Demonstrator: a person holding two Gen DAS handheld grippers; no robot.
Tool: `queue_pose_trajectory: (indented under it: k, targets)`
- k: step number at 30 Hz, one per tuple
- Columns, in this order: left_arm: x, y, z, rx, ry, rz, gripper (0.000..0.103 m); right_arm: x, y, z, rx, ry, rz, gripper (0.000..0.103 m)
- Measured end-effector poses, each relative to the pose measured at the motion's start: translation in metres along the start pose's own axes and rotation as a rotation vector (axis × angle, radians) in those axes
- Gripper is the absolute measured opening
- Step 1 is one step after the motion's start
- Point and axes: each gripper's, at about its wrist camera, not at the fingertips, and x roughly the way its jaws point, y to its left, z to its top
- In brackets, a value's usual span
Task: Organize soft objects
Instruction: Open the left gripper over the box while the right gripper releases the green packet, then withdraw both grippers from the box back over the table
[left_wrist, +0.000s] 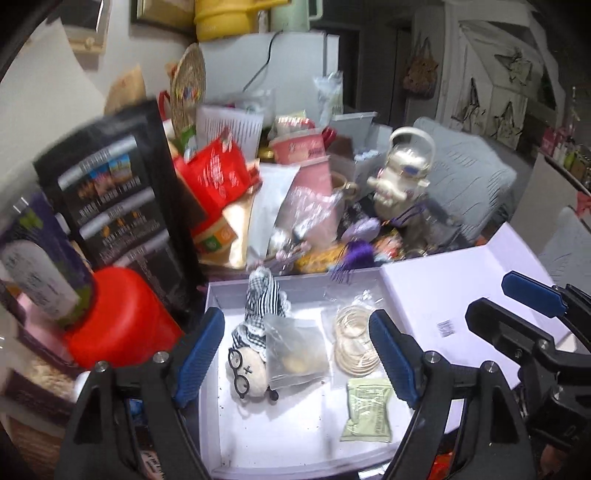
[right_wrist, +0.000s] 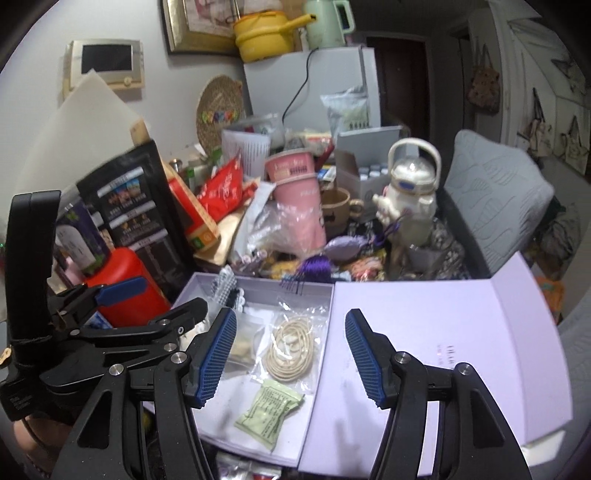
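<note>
An open lavender box lies below both grippers, its lid folded out flat to the right. Inside lie a soft doll with black glasses and checked cloth, a clear bag with something round in it, a bag of cream rings and a green packet. My left gripper hovers open above the doll and bags, holding nothing. My right gripper hangs open over the box's right side and the lid edge, also with nothing in it. Each gripper shows in the other's view.
Clutter is piled behind the box: a red container, a tall black package, a pink cup, a white figure-shaped bottle and a purple tassel. A grey cushion sits at the back right.
</note>
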Motion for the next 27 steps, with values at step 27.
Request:
queue_pose_trajectory:
  k: [27]
  targets:
    - [-0.203,-0.030,-0.020,0.128,-0.309,-0.111,0.088,-0.206,0.051,-0.021,-0.095,-0.280,-0.048,0.069]
